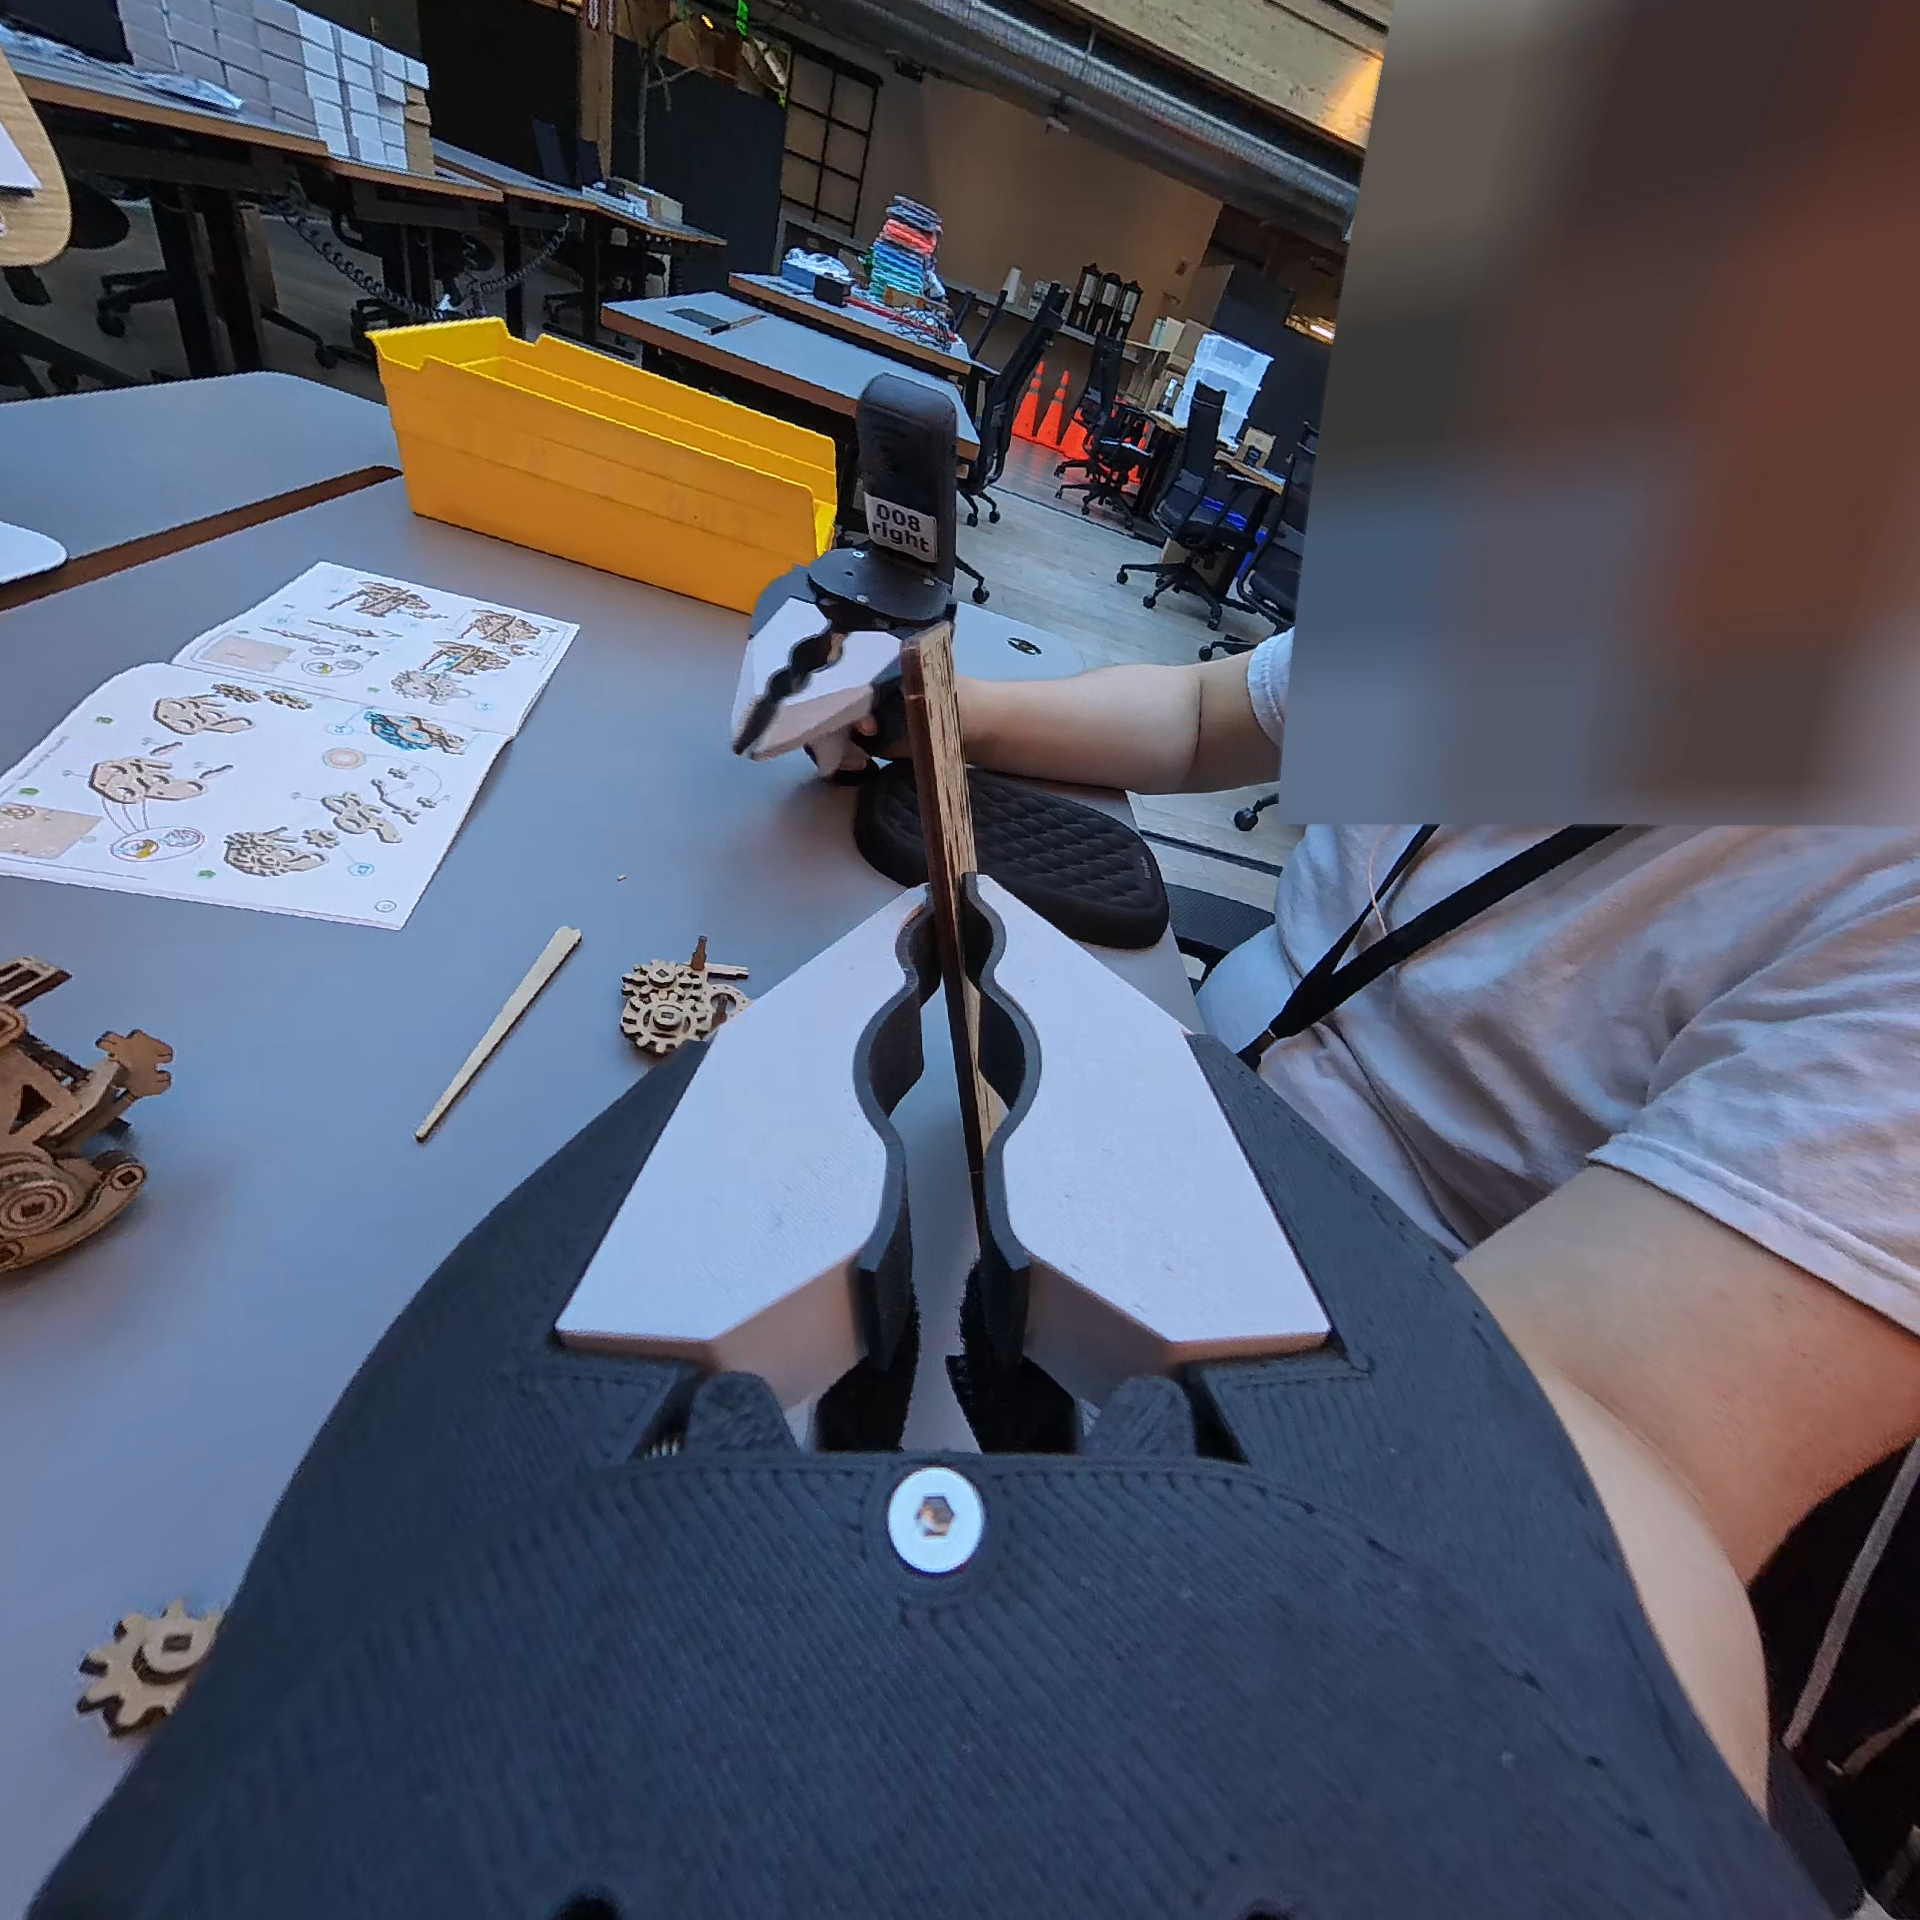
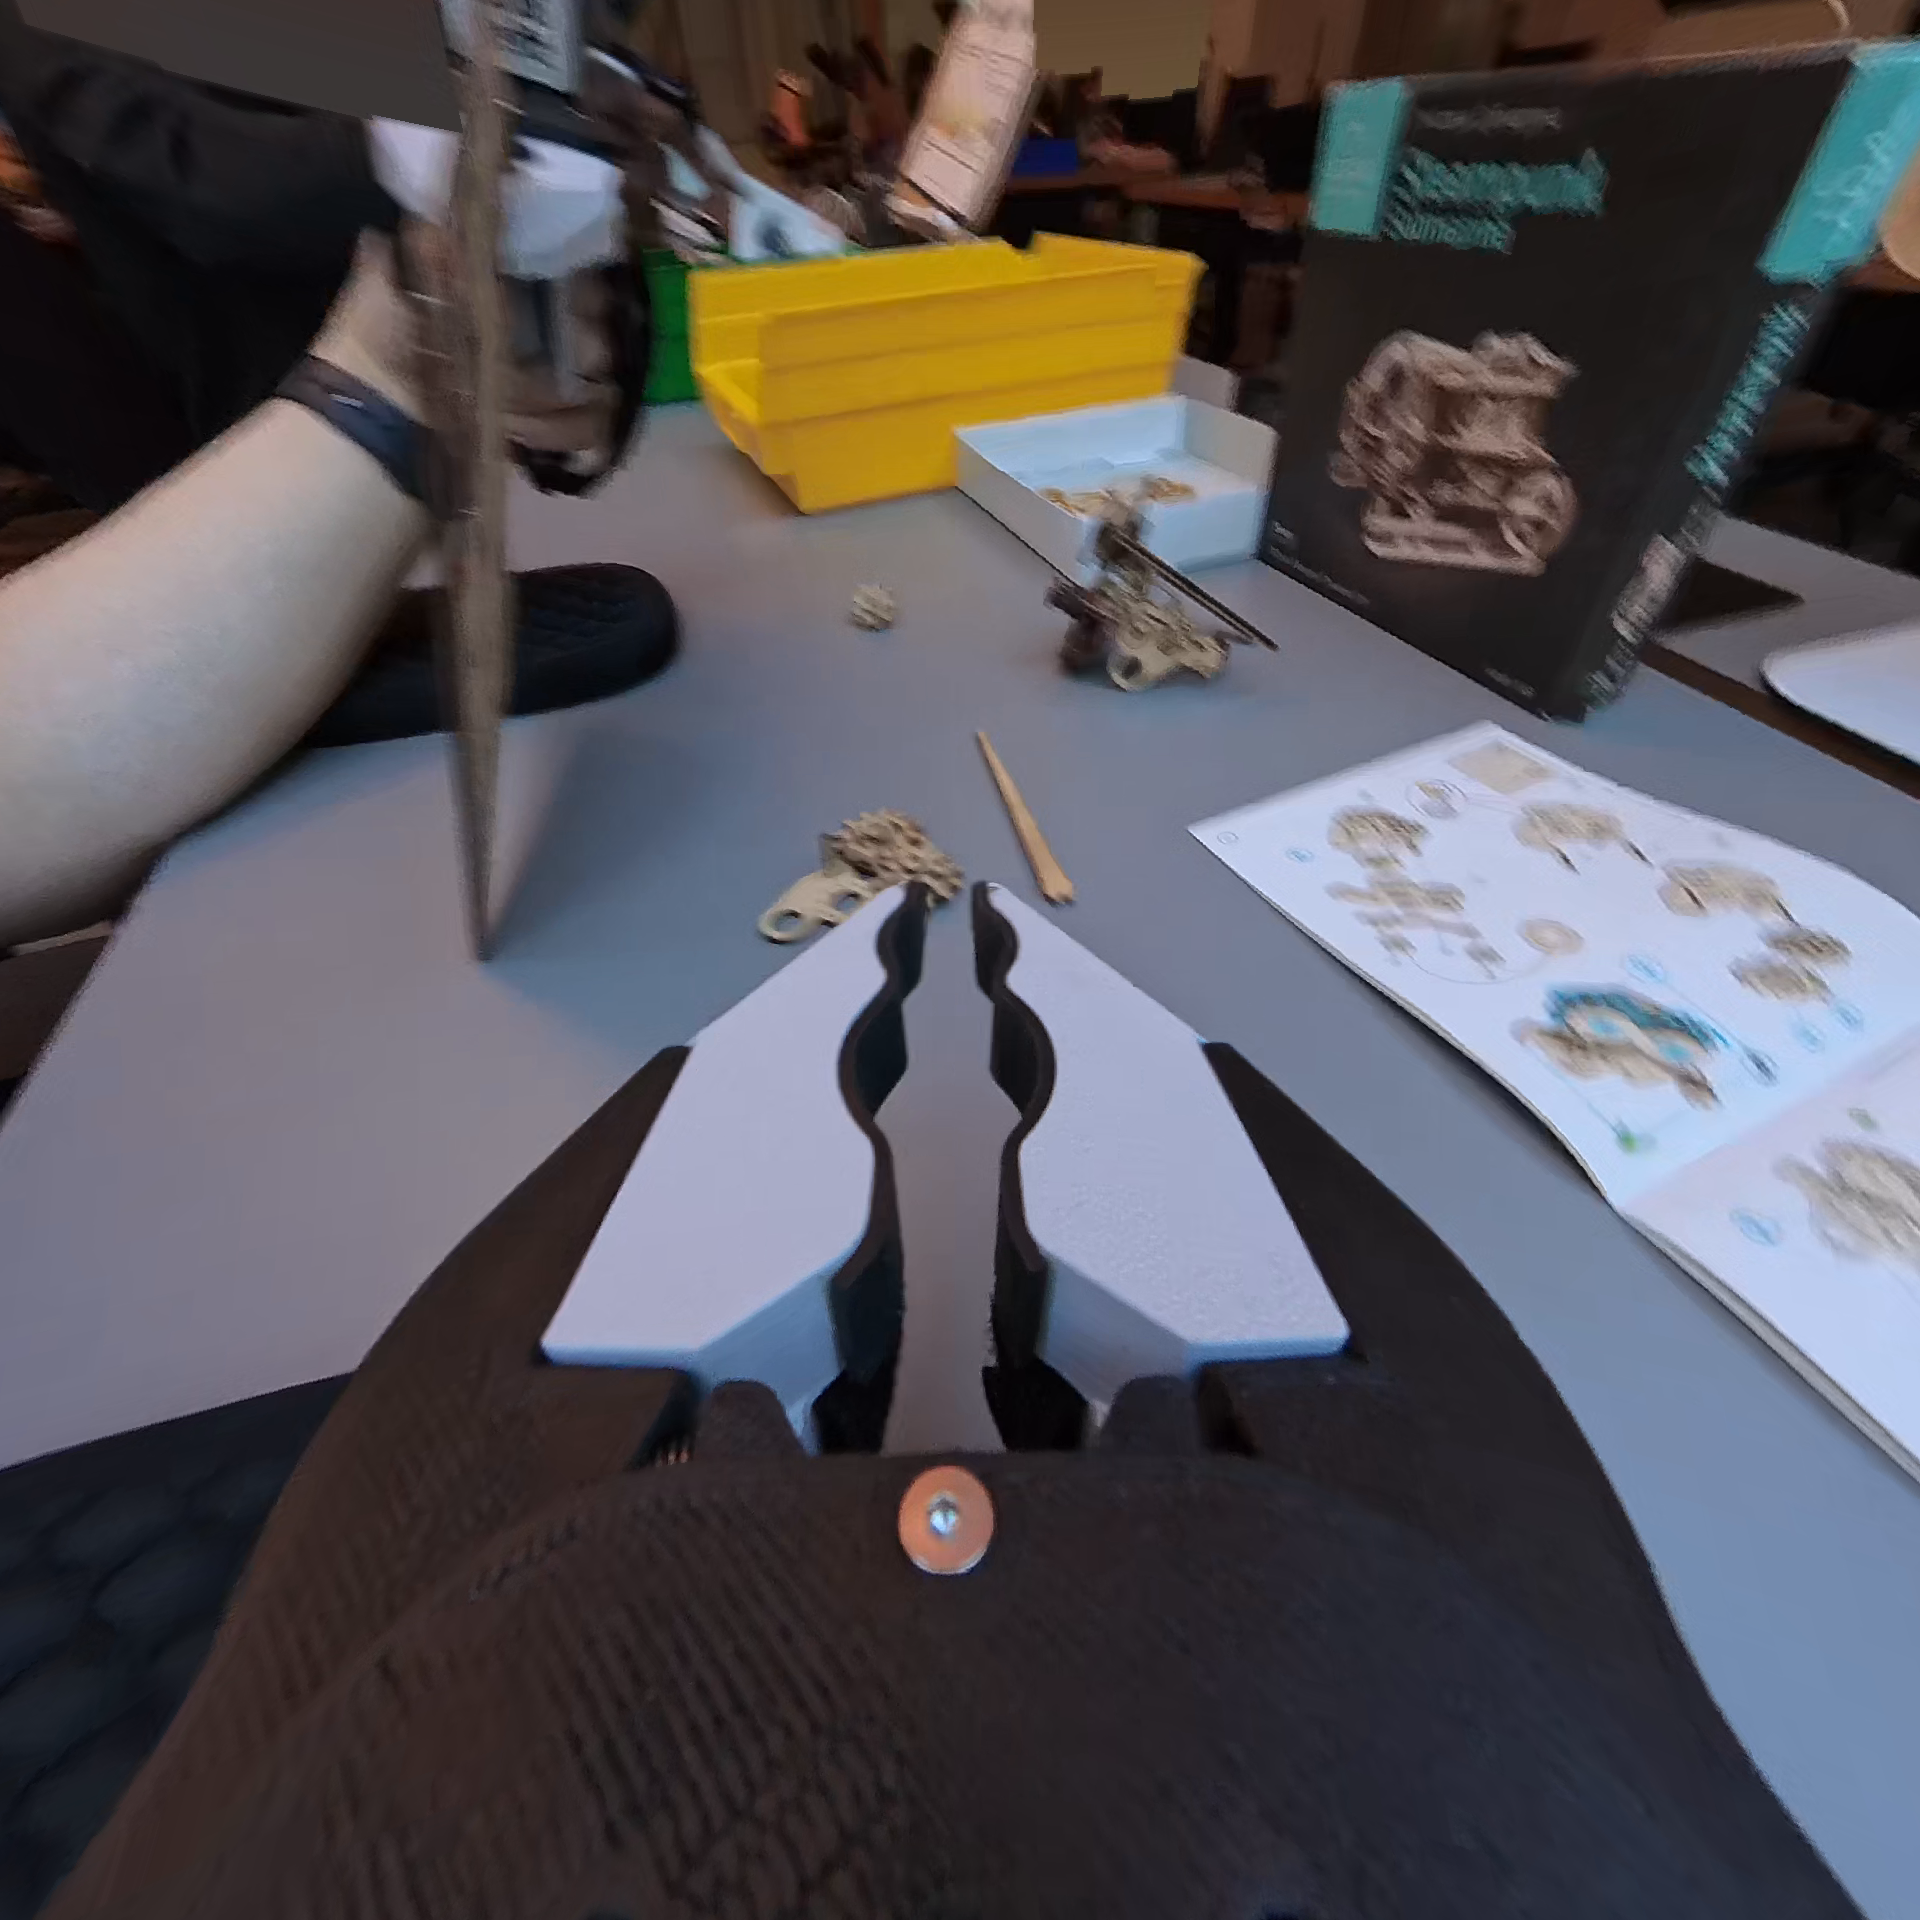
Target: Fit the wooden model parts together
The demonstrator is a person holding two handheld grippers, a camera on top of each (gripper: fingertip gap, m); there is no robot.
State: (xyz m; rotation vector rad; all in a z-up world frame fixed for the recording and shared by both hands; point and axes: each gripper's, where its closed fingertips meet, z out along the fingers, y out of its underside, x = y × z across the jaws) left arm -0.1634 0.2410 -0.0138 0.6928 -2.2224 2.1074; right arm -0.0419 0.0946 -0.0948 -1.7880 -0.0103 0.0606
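My left gripper [image 1: 948, 896] is shut on a thin dark wooden sheet [image 1: 940, 769], held upright and edge-on above the table. The sheet also shows in the right wrist view [image 2: 478, 623], blurred, at the left. My right gripper [image 2: 948, 896] holds nothing, its jaws a narrow gap apart, low over the table; it also shows in the left wrist view [image 1: 756, 740]. Just beyond its tips lies a small gear sub-assembly [image 2: 883, 868] [image 1: 681, 1003]. A thin wooden stick [image 2: 1018, 821] [image 1: 499, 1034] lies beside that. A part-built wooden model [image 2: 1132, 623] [image 1: 57, 1112] stands farther off.
An open instruction booklet [image 2: 1558, 987] [image 1: 281, 748] lies on the grey table [image 2: 675, 748]. A yellow bin [image 2: 935, 353] [image 1: 603, 457], a white box [image 2: 1122, 468] and the kit's dark box [image 2: 1558, 384] stand behind. A black wrist pad [image 1: 1039, 852] and a loose gear [image 1: 145, 1668] lie nearby. The grippers' ends are close to 20 cm from one another. It is some 20 cm from my left tips to the part-built wooden model [image 1: 57, 1112]. It is also in sight in the right wrist view [image 2: 1092, 602].
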